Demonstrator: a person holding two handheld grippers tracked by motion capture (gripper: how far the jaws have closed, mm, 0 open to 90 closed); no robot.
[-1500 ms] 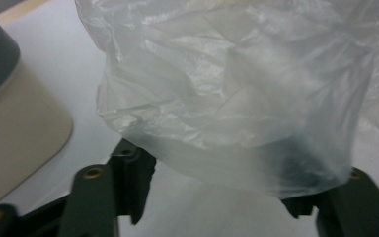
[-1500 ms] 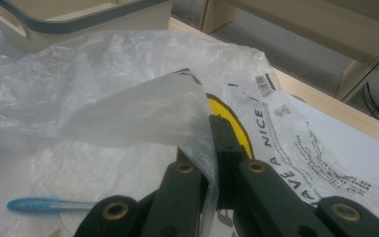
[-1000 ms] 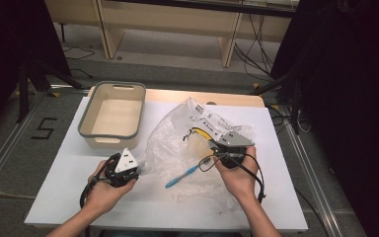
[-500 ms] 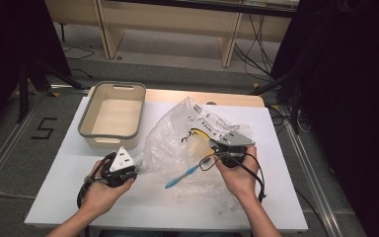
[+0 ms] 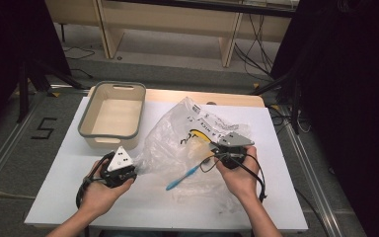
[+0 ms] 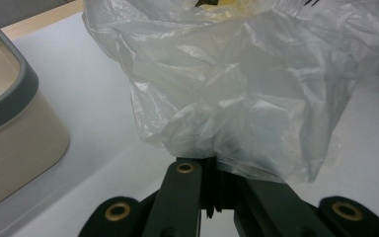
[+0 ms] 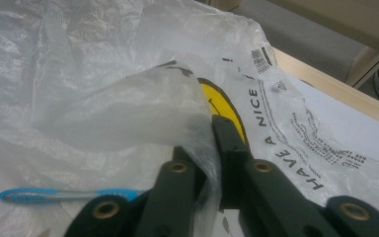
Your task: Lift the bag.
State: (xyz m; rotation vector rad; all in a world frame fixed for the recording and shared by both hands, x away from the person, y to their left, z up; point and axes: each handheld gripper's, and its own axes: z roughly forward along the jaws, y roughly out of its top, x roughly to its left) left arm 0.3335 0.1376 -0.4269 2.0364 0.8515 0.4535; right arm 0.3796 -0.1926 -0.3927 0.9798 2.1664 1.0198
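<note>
A crumpled clear plastic bag [image 5: 187, 138] with black print and a yellow mark lies on the white table [image 5: 64, 197]. My left gripper [image 5: 134, 167] is at the bag's left edge, shut on a bunched fold of film [image 6: 237, 89]. My right gripper [image 5: 212, 150] is at the bag's right part. Its jaws have just been opening slightly, but a flap of the bag [image 7: 103, 98] is still pinched between them. A blue toothbrush [image 5: 182, 177] lies between the two grippers at the bag's near edge and shows through the film [image 7: 54, 196].
A beige bin with a grey rim [image 5: 86, 123] stands at the table's back left, close to the left gripper [image 6: 10, 128]. Wooden furniture legs and cables are on the floor beyond the table. Dark drapes hang at both sides.
The left gripper has drifted a little to the left with the bag's edge. The right hand has stayed in place.
</note>
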